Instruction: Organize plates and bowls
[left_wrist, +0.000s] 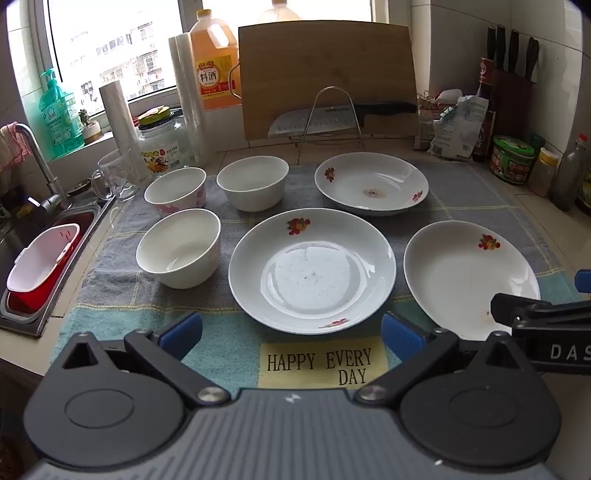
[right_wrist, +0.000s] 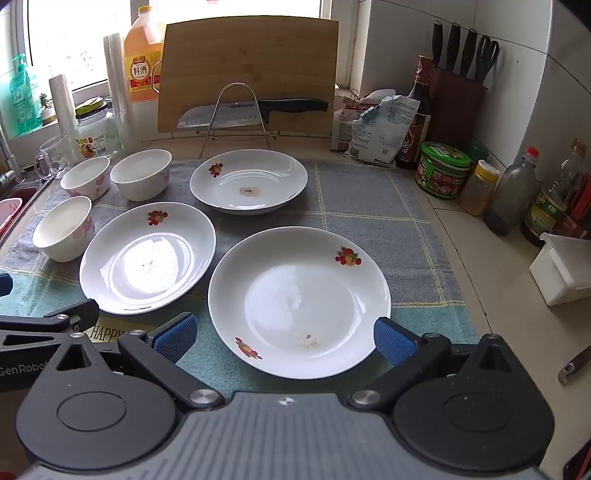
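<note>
Both grippers just hover, tilted down: left gripper (left_wrist: 291, 332) and right gripper (right_wrist: 284, 336) have fingers spread wide, nothing between them. On the checked cloth (left_wrist: 480, 192), three plates (left_wrist: 312, 271) sit toward 3 o'clock, three bowls (left_wrist: 179, 247) at 9.

knife (right_wrist: 251, 110) on wire rack (right_wrist: 236, 114) against upright cutting board (right_wrist: 251, 66)

Daylight from the window (left_wrist: 110, 48) falls on white-tiled walls (right_wrist: 535, 74) and the countertop (right_wrist: 491, 295).
</note>
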